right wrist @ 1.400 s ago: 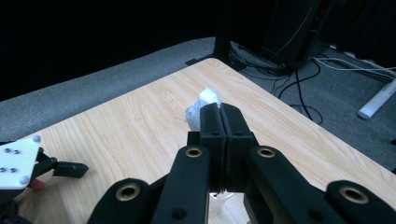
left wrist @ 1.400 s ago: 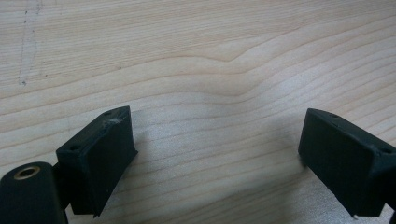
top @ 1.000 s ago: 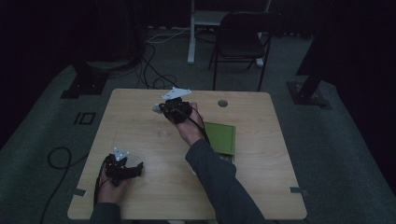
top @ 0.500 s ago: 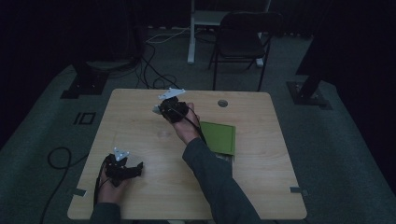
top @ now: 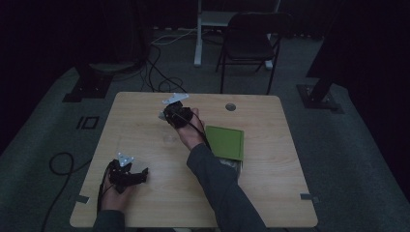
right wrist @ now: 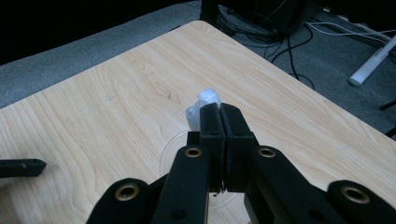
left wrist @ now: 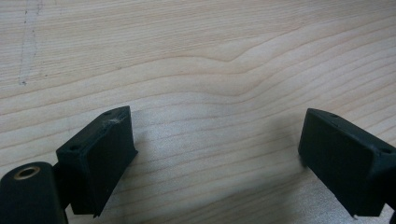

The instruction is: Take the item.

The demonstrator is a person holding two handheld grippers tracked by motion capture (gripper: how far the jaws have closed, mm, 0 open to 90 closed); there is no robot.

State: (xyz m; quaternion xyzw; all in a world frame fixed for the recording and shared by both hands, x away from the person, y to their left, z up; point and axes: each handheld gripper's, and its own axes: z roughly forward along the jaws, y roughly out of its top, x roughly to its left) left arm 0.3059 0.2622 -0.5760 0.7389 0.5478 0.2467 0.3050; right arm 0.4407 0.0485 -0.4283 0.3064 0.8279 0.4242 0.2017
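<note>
right tongs (right wrist: 219,112) clenched on white wad (right wrist: 204,103), poking past tips | left tongs (left wrist: 215,158) released, over bare table (left wrist: 196,56)

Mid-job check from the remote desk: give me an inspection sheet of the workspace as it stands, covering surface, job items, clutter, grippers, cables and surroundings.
Surface: light wooden table, round hole near the far edge.
Job's things: green flat pad beside the person's right forearm; small whitish piece pinched in the right jaws; faint clear round outline on the wood below it, identity unclear.
Clutter: nothing seen.
Grippers: left hand-held gripper low over bare wood, jaws wide apart; right hand-held gripper raised, jaws closed.
Cables: black cables on the floor beyond the table; one loop at its left.
Surroundings: dark carpeted room, folding chair, stand bases.
</note>
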